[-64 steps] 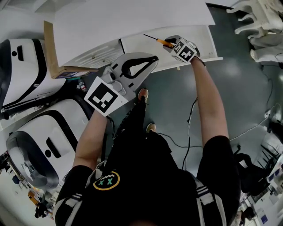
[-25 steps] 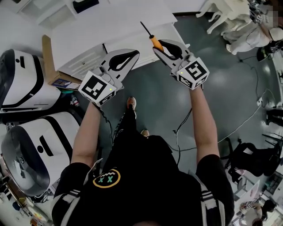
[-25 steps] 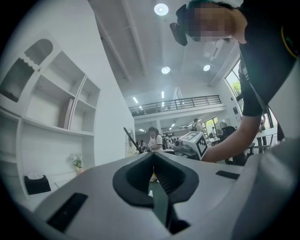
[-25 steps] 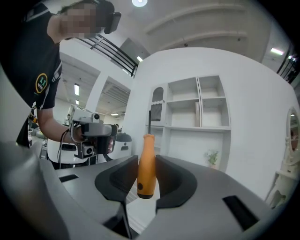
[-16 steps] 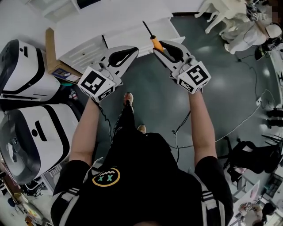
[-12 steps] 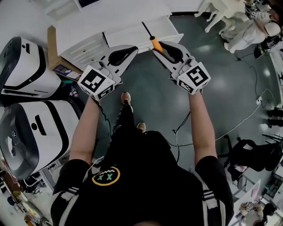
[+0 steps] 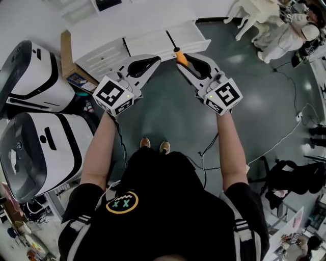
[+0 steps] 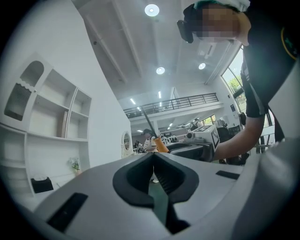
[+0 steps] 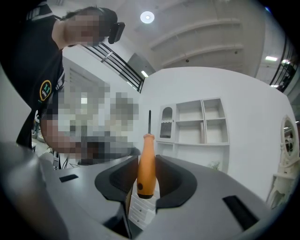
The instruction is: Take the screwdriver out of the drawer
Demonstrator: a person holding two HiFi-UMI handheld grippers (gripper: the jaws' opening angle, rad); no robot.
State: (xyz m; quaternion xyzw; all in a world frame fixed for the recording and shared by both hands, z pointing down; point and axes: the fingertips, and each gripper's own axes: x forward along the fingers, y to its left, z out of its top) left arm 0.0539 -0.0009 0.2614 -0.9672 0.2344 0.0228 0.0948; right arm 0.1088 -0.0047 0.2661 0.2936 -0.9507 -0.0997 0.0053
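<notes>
Right gripper view: screwdriver (image 9: 146, 164) clamped upright between right gripper (image 9: 145, 180) jaws.

Reading as a robotics lab in a big open hall, partly dressed as a mock home. Two large white-and-black machine housings (image 7: 38, 148) are sitting beside a white drawer cabinet (image 7: 153, 41), and a cable (image 7: 202, 153) is trailing over the grey floor (image 7: 168, 112). A white shelf unit (image 8: 51, 126) is standing against the wall. A railed mezzanine (image 8: 173, 102) is running across the far end under recessed ceiling lights (image 8: 151, 10).
</notes>
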